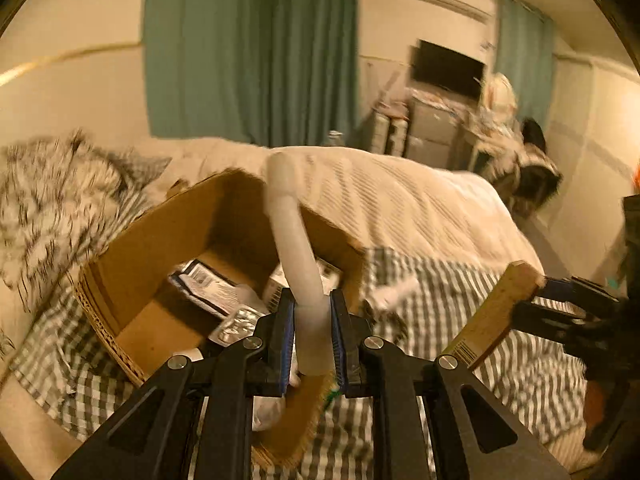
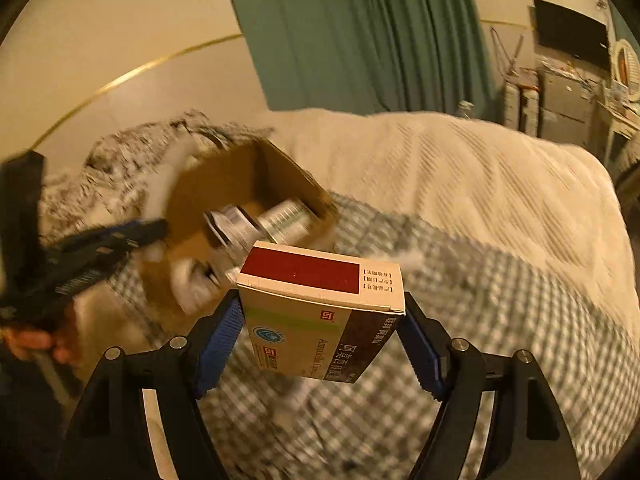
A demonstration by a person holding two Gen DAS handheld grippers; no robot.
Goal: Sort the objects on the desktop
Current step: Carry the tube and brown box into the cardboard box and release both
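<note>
Your left gripper pinches a pale, curved tube above the open cardboard box on the bed. Your right gripper's fingers clamp a cream medicine carton with a dark red panel, near the box.

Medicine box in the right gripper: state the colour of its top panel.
Dark red on a cream medicine box, clearest in the right wrist view.
</note>
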